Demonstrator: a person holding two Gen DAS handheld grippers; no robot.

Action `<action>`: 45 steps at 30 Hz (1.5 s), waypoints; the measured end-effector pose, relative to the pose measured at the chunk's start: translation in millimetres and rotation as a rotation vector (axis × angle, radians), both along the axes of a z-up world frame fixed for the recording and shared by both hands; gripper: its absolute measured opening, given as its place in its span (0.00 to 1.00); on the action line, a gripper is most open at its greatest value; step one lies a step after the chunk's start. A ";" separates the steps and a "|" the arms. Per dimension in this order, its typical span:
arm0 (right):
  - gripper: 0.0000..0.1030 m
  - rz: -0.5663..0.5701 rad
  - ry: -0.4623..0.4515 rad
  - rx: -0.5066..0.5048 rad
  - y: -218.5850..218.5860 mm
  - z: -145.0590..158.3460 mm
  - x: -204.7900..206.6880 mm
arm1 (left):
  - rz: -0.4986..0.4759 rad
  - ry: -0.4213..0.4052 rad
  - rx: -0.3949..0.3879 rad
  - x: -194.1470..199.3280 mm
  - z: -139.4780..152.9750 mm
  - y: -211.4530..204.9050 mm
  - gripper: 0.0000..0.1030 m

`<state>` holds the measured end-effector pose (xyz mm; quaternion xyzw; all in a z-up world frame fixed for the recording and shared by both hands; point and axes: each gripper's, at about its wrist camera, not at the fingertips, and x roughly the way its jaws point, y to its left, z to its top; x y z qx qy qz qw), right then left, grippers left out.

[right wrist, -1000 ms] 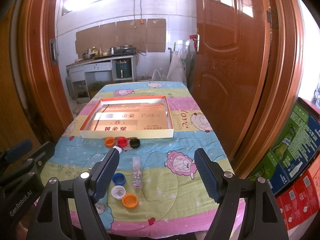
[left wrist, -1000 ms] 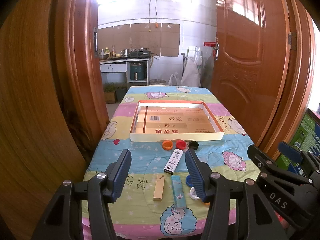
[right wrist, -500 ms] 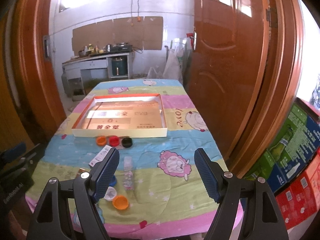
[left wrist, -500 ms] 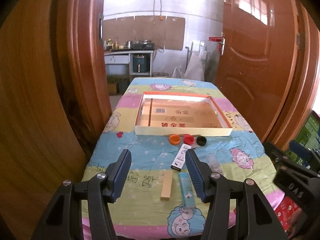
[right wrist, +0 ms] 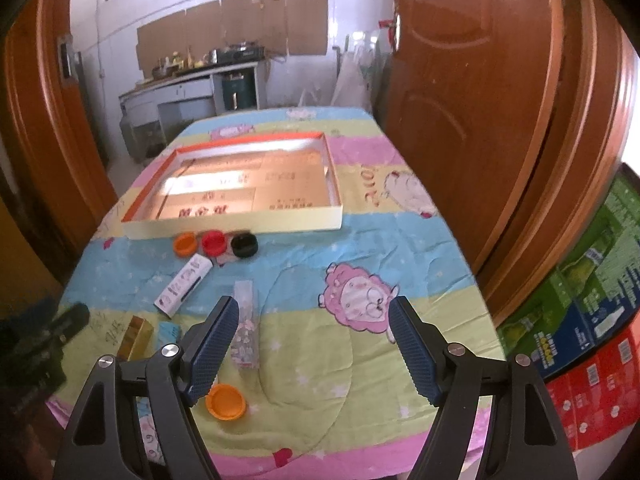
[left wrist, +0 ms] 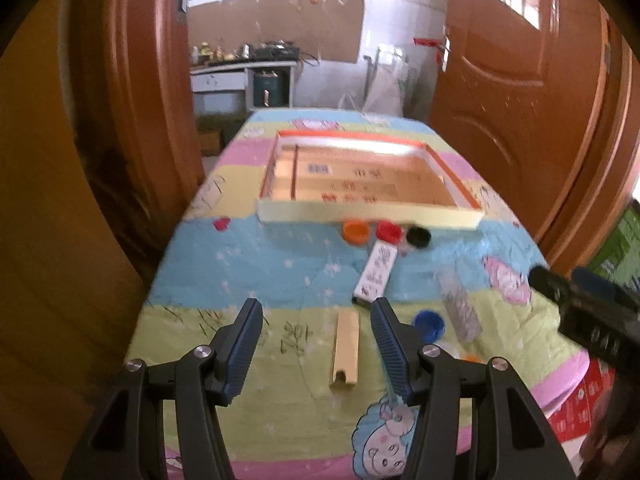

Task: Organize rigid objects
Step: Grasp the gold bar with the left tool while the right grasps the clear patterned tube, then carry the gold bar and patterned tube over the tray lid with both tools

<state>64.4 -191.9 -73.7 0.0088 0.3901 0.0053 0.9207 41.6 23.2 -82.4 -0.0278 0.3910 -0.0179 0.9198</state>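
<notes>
Both claws had dropped closer to the counter (right wrist: 400, 248), spread and empty; left claw (left wrist: 316, 344) hid the teal box; blurred caps (right wrist: 216, 242).

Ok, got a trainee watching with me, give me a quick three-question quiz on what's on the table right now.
1. True or false: the shallow box already holds a cap.
2. Multiple choice: the three caps lined up along the box's near wall run, from the operator's left, A) black, red, orange; B) orange, red, black; C) red, orange, black.
3. Short answer: is either tool gripping anything?

Key
1. False: only its printed cardboard floor shows.
2. B: orange cap, red cap, black cap.
3. No. The left tool and right tool are both open above the table, holding nothing.
</notes>
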 end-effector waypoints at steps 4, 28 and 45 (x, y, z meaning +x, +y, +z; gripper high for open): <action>0.76 0.026 0.041 0.019 1.7 -13.8 10.5 | -0.042 0.043 -0.003 0.1 -17.6 -4.2 0.55; 0.41 0.202 0.237 0.050 46.6 -66.3 64.6 | -0.126 0.166 -0.046 37.2 -56.9 -2.4 0.27; 0.20 0.214 0.185 0.132 28.5 -50.9 50.4 | -0.109 0.133 -0.091 38.3 -43.3 2.3 0.18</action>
